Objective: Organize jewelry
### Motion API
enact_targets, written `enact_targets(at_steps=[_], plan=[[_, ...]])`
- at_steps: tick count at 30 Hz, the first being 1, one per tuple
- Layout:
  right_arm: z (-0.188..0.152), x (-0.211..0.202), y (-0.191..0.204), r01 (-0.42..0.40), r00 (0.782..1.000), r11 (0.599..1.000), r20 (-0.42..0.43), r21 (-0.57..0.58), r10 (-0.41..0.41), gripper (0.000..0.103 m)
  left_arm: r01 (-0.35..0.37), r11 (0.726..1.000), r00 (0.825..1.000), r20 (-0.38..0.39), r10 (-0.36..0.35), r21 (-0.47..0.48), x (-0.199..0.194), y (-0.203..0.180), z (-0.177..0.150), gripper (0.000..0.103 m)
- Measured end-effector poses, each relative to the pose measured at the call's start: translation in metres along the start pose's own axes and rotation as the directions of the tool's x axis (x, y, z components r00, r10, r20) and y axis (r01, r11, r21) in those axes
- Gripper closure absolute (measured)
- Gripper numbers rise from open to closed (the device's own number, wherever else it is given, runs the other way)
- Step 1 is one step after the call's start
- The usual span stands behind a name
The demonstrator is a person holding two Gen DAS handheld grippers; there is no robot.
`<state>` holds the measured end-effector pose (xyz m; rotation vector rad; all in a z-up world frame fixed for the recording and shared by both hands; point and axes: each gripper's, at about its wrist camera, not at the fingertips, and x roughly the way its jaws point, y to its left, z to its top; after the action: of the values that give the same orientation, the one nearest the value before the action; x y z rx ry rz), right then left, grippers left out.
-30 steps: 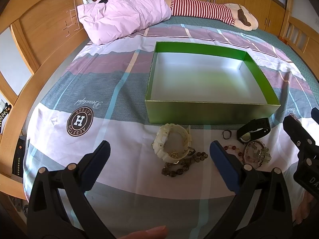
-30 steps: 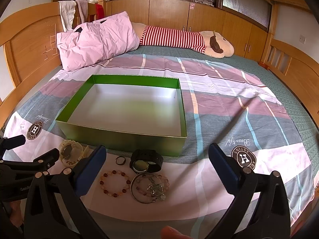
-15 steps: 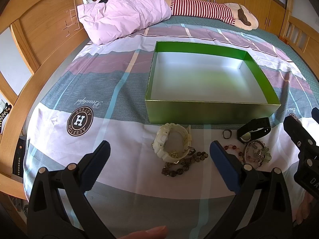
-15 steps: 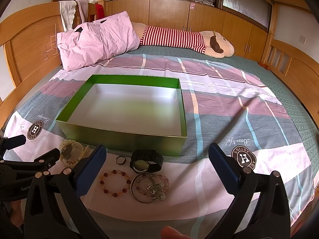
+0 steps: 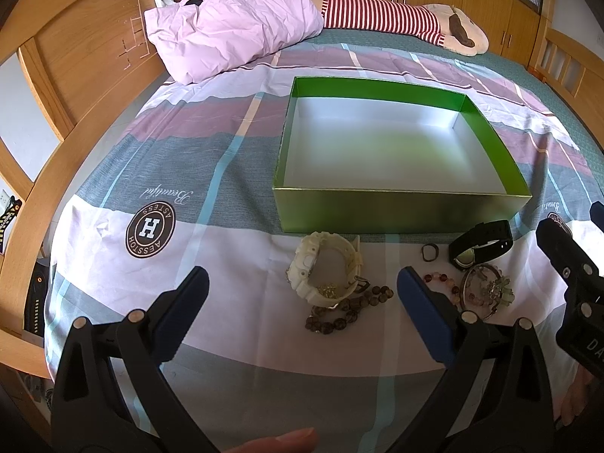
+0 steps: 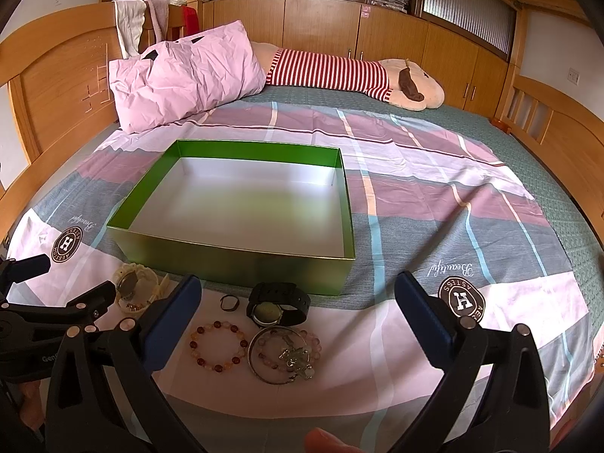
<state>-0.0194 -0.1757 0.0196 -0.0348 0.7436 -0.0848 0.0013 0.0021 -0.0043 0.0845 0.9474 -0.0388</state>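
Note:
An empty green box with a white inside sits on the bed. In front of it lie a white watch, a dark bead bracelet, a small ring, a black watch, an amber bead bracelet and a metal bangle with a pendant. My left gripper is open above the white watch. My right gripper is open above the black watch and bangle. Both are empty.
A pink pillow and a striped plush toy lie at the far end of the bed. A wooden headboard runs along the left. The bed's near edge is just below the jewelry.

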Motion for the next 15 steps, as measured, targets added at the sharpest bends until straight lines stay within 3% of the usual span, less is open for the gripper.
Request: enact_targets(at_steps=[15], plan=[[-0.0008, -0.0001, 0.0011, -0.001, 1.000, 1.000, -0.002, -0.003, 0.001, 0.001, -0.001, 1.000, 1.000, -0.002, 0.001, 0.001, 0.0001, -0.0013, 0.0000, 0.002]])
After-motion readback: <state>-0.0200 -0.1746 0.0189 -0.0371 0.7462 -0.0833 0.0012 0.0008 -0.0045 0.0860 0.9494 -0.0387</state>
